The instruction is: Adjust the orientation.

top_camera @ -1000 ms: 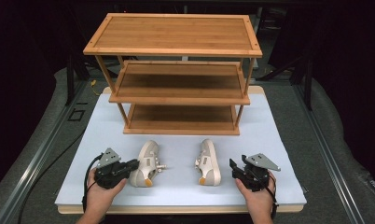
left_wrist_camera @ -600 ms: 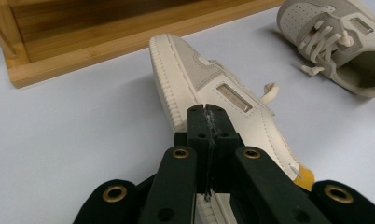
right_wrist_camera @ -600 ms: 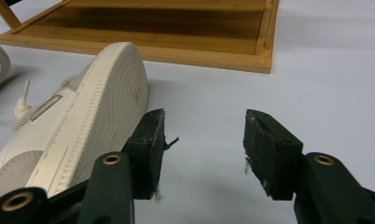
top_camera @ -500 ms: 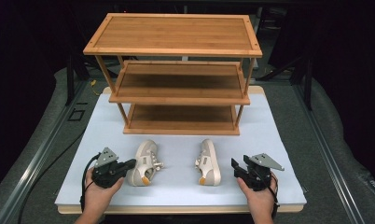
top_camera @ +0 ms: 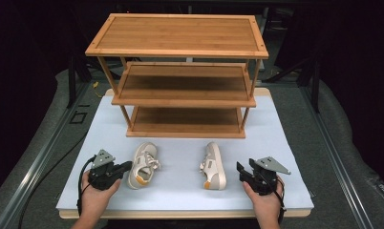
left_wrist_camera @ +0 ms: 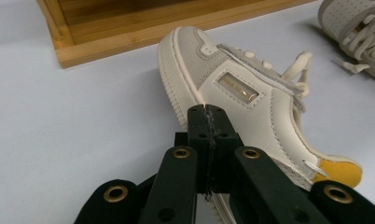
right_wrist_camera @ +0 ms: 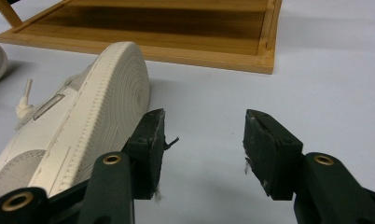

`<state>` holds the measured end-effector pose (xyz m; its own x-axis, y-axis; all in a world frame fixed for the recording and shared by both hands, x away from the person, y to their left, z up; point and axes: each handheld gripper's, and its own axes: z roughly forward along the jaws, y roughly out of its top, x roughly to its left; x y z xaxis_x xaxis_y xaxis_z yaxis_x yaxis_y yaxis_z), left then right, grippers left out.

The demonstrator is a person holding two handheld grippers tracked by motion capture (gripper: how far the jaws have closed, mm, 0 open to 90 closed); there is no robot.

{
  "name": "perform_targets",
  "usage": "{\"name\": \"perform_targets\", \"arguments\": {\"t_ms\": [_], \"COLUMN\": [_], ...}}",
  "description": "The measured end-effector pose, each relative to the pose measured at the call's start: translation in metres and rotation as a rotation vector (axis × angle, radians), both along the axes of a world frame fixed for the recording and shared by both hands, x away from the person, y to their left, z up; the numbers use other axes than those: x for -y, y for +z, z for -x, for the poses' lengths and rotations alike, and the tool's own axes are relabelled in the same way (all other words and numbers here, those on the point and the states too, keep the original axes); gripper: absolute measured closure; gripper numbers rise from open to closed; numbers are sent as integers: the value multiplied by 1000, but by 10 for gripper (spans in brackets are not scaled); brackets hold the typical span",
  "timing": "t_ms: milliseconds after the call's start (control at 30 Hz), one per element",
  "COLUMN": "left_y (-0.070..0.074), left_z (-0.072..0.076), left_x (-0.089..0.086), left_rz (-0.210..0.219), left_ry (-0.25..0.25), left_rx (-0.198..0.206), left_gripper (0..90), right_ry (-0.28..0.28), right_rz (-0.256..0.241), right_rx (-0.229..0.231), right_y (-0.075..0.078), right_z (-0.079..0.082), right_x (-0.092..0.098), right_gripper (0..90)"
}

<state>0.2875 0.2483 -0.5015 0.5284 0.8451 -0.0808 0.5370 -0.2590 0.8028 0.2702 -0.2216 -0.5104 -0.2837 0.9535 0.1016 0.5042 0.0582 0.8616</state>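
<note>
Two hands rest low at the near edge of the table, a gripper in each, with a pair of cream shoes lying on their sides between them.

The left gripper (top_camera: 125, 167) sits in a hand (top_camera: 95, 194) that comes up from the bottom edge, pointing to the right at the left shoe (top_camera: 143, 164); its jaws are pressed together with nothing between them, tips just beside the shoe's sole edge in the left gripper view. The right gripper (top_camera: 240, 169), held by the other hand (top_camera: 262, 195), points left toward the right shoe (top_camera: 213, 165), near it but apart; its jaws are spread wide and hold nothing, one jaw close to the ribbed sole in the right gripper view. Both shoes lie on the white mat (top_camera: 180, 183), in front of the wooden shelf rack (top_camera: 180, 102).
</note>
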Motion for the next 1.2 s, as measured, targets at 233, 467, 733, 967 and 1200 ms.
{"name": "perform_targets", "arguments": {"t_ms": [233, 467, 733, 967, 1200], "left_y": [-11, -20, -15, -13, -11], "left_z": [-7, -17, -14, -13, -12], "left_x": [-9, -19, -19, -20, -21], "left_rz": [-66, -13, 3, 21, 37], "left_ry": [54, 77, 82, 85, 87], "left_rx": [-55, -121, -91, -83, -72], "left_gripper": [894, 893, 892, 892, 891], "right_ry": [1, 10, 56, 114, 177], "right_rz": [1, 5, 36, 45, 52], "right_rx": [-1, 1, -3, -2, 19], "right_y": [0, 0, 3, 8, 13], "right_z": [0, 1, 2, 7, 11], "right_x": [0, -1, -9, -21, -32], "right_gripper": [484, 505, 669, 832, 888]}}
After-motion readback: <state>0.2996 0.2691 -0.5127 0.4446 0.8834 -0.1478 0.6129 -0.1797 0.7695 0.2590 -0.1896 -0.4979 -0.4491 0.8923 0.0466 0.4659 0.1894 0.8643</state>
